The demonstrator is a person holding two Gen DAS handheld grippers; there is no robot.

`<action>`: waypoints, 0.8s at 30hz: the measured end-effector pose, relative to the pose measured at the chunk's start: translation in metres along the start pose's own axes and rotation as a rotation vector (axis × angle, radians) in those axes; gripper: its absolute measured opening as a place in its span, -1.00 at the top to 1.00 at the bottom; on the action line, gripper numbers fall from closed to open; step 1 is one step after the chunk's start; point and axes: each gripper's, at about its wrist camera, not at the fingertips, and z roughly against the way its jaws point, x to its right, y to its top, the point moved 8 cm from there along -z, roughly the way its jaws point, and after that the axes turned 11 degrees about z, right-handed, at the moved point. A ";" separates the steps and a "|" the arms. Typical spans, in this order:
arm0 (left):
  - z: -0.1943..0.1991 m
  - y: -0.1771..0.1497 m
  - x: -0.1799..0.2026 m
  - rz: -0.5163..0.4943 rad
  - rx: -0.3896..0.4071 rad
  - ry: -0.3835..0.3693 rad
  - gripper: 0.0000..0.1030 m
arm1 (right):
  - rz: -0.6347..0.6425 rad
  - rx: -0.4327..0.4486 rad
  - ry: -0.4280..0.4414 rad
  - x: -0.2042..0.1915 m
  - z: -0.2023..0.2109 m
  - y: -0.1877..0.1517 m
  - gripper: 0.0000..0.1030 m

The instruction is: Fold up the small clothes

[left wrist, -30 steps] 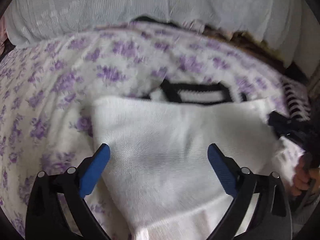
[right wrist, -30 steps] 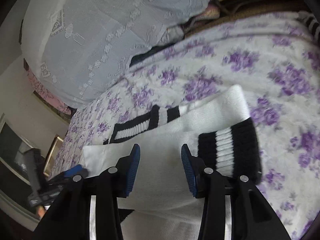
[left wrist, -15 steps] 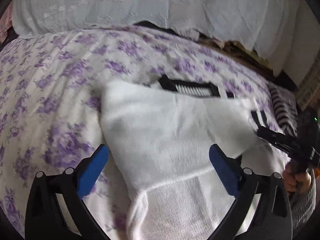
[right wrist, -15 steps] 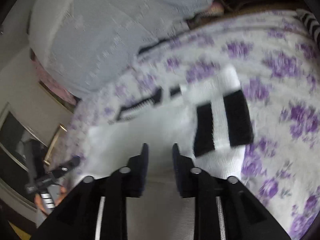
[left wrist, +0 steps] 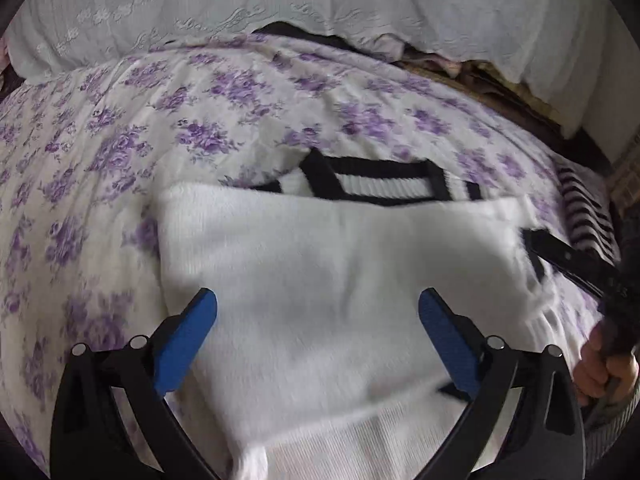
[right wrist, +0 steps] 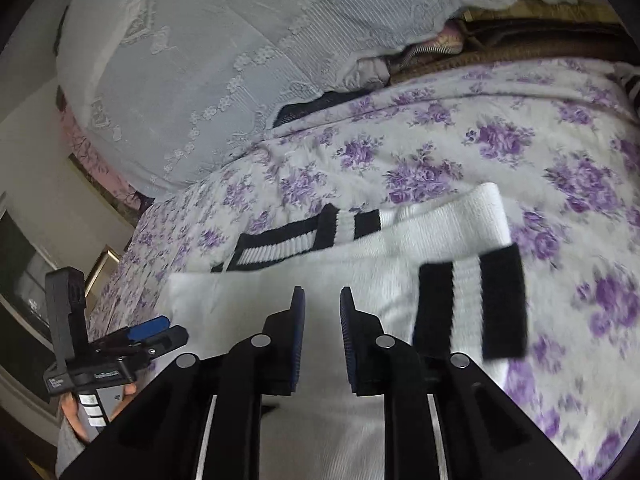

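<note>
A white knit sweater (left wrist: 320,264) with black-and-white striped trim lies folded on the purple-flowered bedspread (left wrist: 120,152). My left gripper (left wrist: 316,300) hovers over its near half, blue pads wide open with nothing between them. The right gripper (right wrist: 322,300) has its jaws drawn close together on the sweater's white cloth at its right edge; in the left wrist view its black fingers (left wrist: 560,256) sit at that edge. A striped sleeve cuff (right wrist: 472,300) lies just right of the right gripper. The striped hem (right wrist: 280,244) shows at the far side.
A white lace cover (left wrist: 320,4) hangs along the far side of the bed. A striped garment (left wrist: 584,208) lies at the right edge, and dark and brown cloth (right wrist: 520,48) is tucked under the lace. A hand (left wrist: 608,364) holds the right gripper's handle.
The right gripper's jaws have narrowed from a wide gap to a slim one over the white cloth. Both views swung and came back. The left jaws stayed wide open.
</note>
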 end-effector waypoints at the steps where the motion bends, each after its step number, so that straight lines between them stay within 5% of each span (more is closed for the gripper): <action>1: -0.010 0.004 -0.006 0.015 -0.008 0.019 -0.91 | -0.005 -0.024 -0.013 0.007 -0.011 0.000 0.59; 3: -0.031 0.007 -0.028 0.038 -0.012 0.056 -0.92 | 0.001 -0.038 -0.038 0.017 -0.022 -0.003 0.70; 5: -0.027 0.004 -0.027 0.010 0.029 0.049 -0.92 | -0.095 0.003 0.047 0.033 -0.022 -0.004 0.87; 8: -0.012 -0.005 -0.022 0.000 0.061 0.074 -0.91 | -0.064 0.054 0.012 0.028 0.002 -0.005 0.63; 10: 0.009 -0.016 -0.009 -0.021 0.080 -0.018 -0.91 | -0.011 0.068 0.020 0.015 0.010 -0.002 0.32; 14: -0.001 -0.031 -0.015 -0.045 0.038 0.059 -0.92 | 0.032 0.013 0.024 0.003 0.006 -0.015 0.21; 21: 0.017 -0.051 -0.017 0.014 0.043 -0.006 -0.91 | 0.106 0.052 -0.037 -0.006 0.027 -0.038 0.22; 24: 0.029 -0.073 -0.014 -0.014 0.031 -0.014 -0.91 | 0.114 -0.023 -0.033 -0.009 0.029 -0.066 0.09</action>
